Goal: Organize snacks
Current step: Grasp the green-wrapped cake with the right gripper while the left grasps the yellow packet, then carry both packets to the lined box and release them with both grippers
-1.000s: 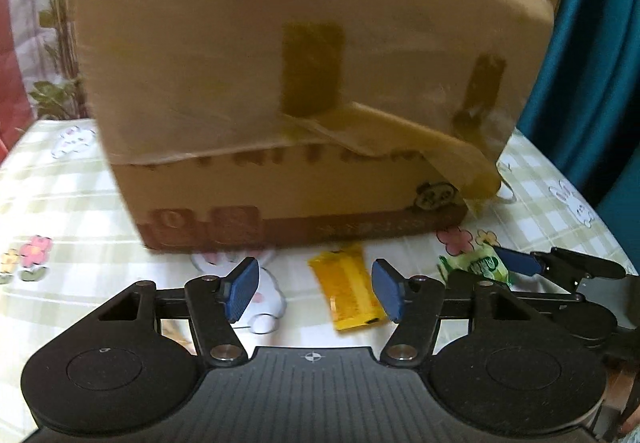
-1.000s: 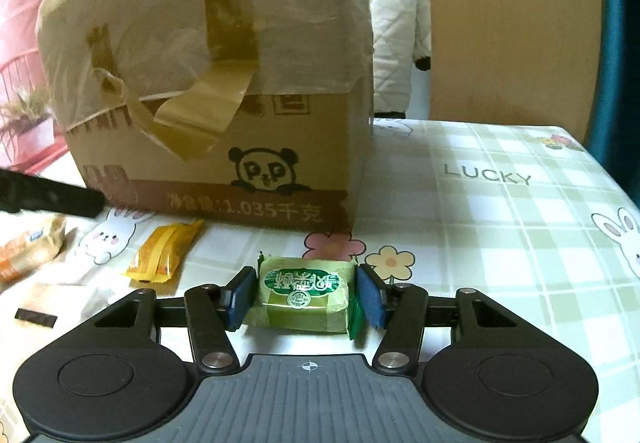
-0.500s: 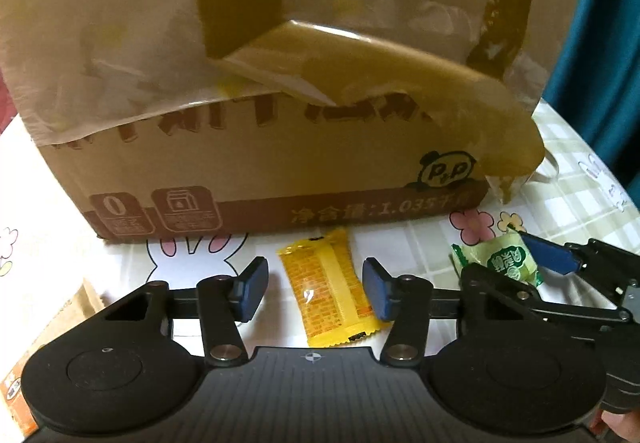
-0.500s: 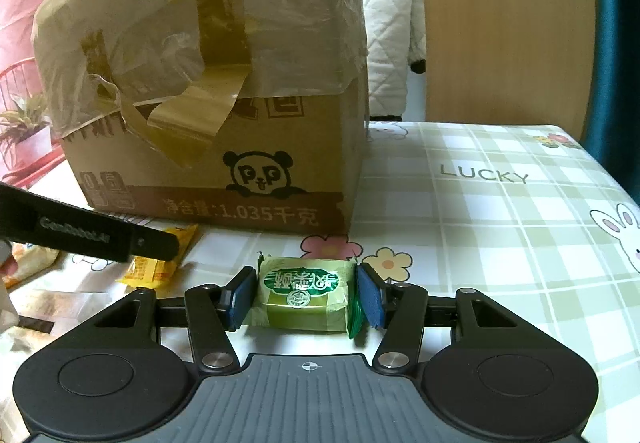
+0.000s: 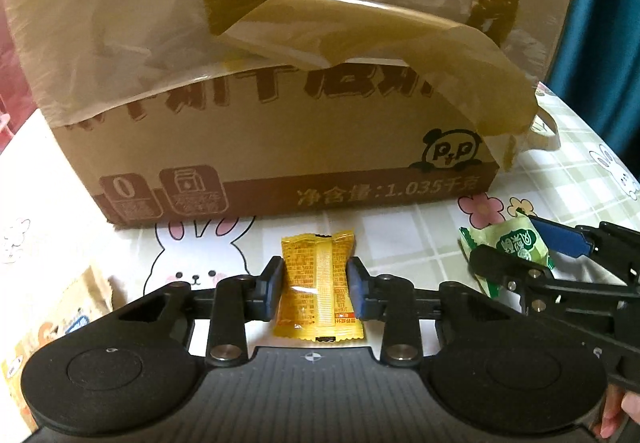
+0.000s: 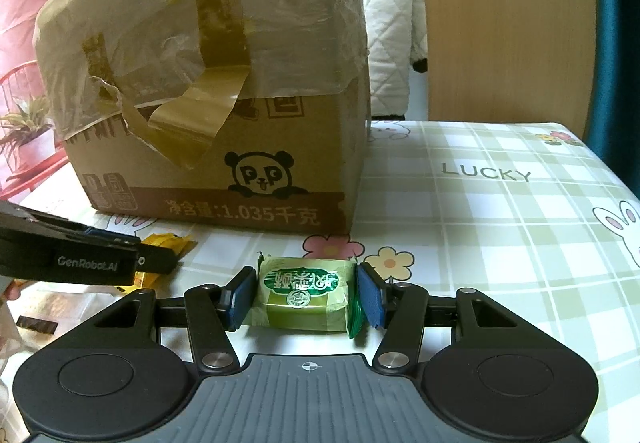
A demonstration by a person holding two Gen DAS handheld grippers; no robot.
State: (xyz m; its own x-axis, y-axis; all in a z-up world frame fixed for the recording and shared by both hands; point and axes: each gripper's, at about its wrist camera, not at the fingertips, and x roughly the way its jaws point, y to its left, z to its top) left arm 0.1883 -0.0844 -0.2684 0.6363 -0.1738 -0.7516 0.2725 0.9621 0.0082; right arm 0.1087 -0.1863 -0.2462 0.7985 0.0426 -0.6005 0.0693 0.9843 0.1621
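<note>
Left wrist view gives us the big brown cardboard box (image 5: 280,123) first, its top wrapped in clear plastic film with a loose flap of tan packing tape (image 5: 360,39) hanging over its printed front. We take this box as our landmark; it stands on the worktop (image 6: 500,227), which is covered by a green-checked cloth with rabbits and flowers.

Just in front of the box's printed face, toward its right corner, our right tongs (image 6: 306,297) are clenched on the small green foil-wrapped snack (image 6: 302,295); both blue pads press its short ends, and it seems to sit low over the cloth. We judge it is held ready while the other hand catches up.

In front of the middle of the same face lies the flat yellow snack sachet (image 5: 318,287). Our left tongs (image 5: 316,289) have just been closing on it; the pads now touch its two long edges, so we read it as grasped, though it lies on the cloth. Gripping across the narrow width suits such a limp packet.

Off the box's left front corner, a beige and orange snack pack (image 5: 48,327) waits, partly hidden.
</note>
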